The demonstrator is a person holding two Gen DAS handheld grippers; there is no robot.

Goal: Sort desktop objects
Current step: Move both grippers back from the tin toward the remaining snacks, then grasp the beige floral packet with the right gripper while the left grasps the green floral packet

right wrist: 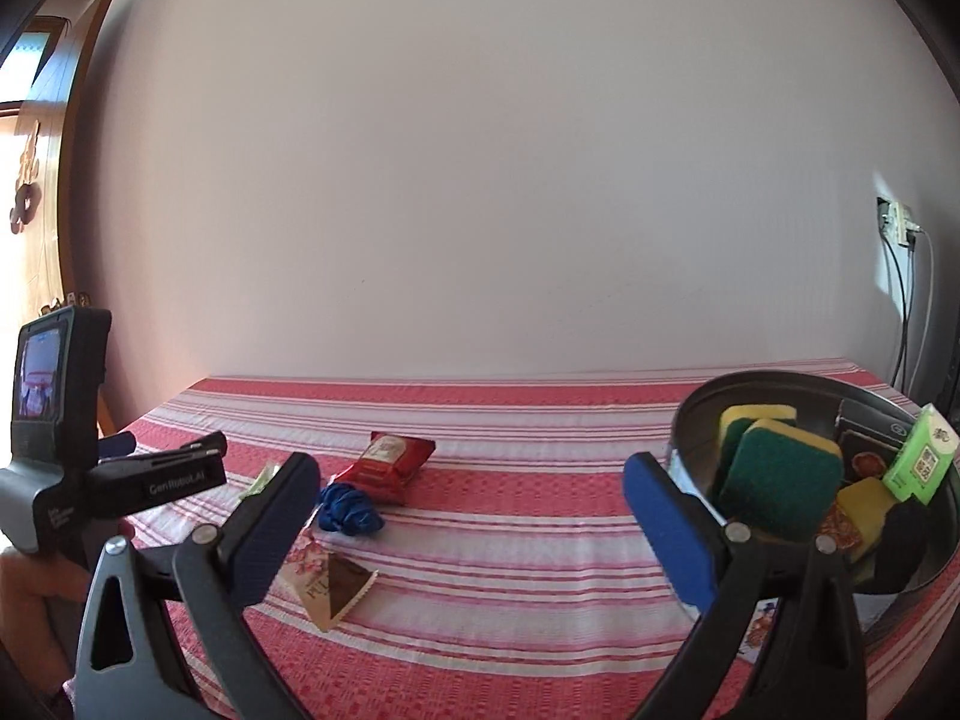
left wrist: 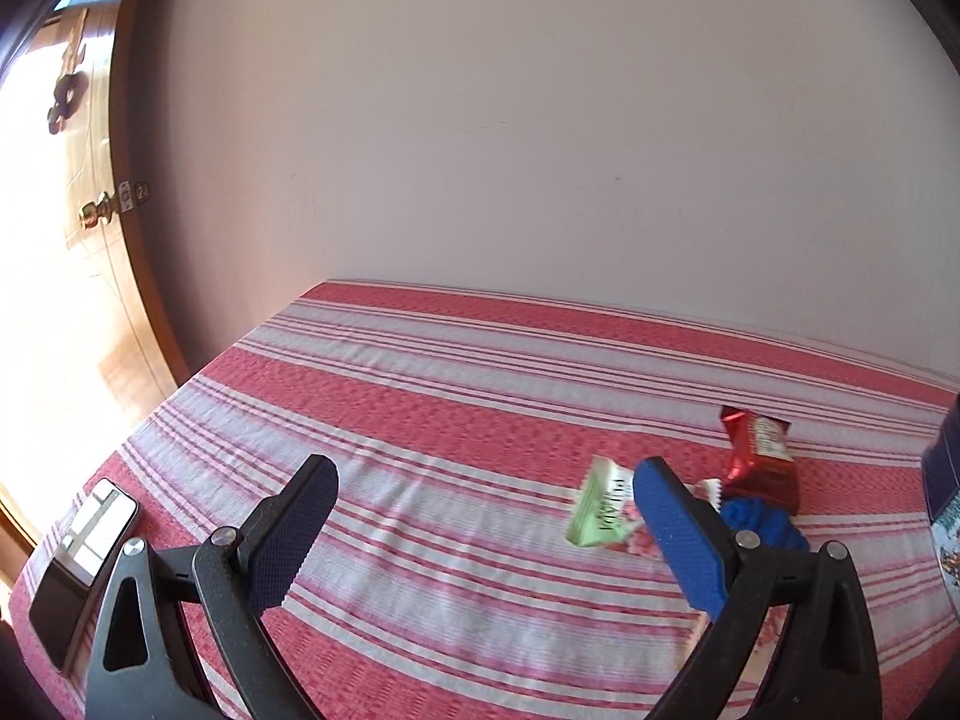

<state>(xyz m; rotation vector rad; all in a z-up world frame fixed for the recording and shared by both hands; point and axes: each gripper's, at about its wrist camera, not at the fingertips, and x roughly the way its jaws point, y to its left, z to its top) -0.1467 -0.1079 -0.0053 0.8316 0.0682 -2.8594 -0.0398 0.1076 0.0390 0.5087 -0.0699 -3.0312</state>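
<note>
In the left wrist view, the left gripper [left wrist: 483, 495] hangs spread and empty above the striped cloth [left wrist: 456, 396]; a green packet [left wrist: 602, 504] lies just left of the red snack bag [left wrist: 761, 457].

In the right wrist view, the right gripper [right wrist: 471, 495] is spread, empty; right of that bag [right wrist: 387, 465], a round tin [right wrist: 690, 441] holds sponges [right wrist: 780, 474].

Black gripper [left wrist: 480, 516] frames, blue textured pads [right wrist: 666, 531], silver screws.

"GenRobot.AI" in white on the left gripper [right wrist: 162, 483] body, right wrist view. Brown sachet [right wrist: 333, 591]: letters possibly "PU…", partly hidden. Green packet [left wrist: 603, 507] print blurred, unreadable.
</note>
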